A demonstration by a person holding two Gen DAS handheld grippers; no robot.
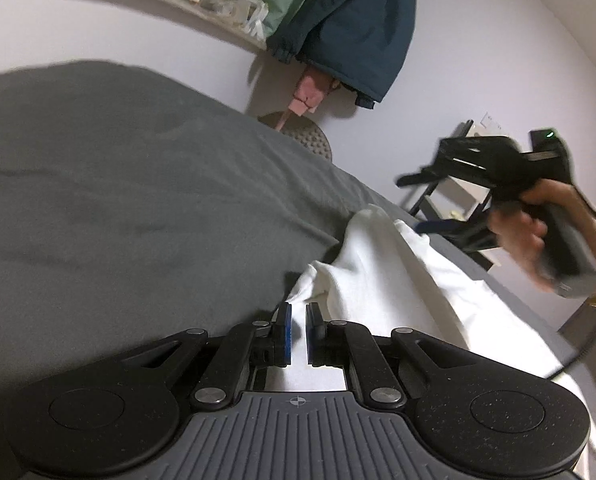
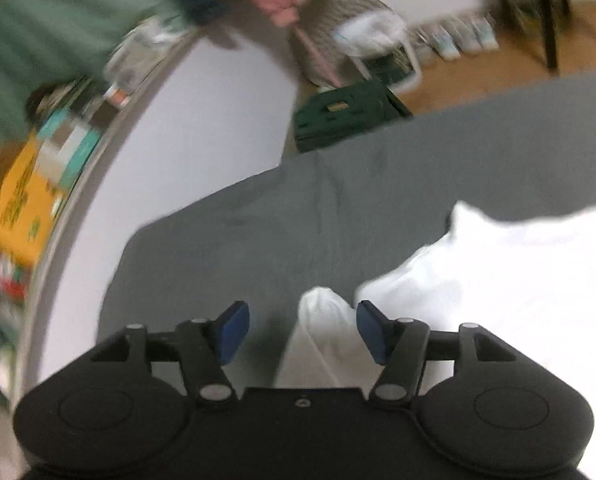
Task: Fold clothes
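A white garment lies bunched up on a bed with a gray sheet. The left gripper is low over the bed, right at the edge of the white cloth. Its two blue pads are almost pressed together, with only a thin gap, and white cloth shows in that gap; I cannot tell if the pads really pinch it. The right gripper has its jaws spread apart. A small fold of the white garment sits between its blue pads, nearer the right-side pad, but the pads do not squeeze it. In the left wrist view, a person's hand holds the right gripper up in the air above the far end of the cloth. A dark blue jacket hangs on the wall behind the bed. The right wrist view is blurry.
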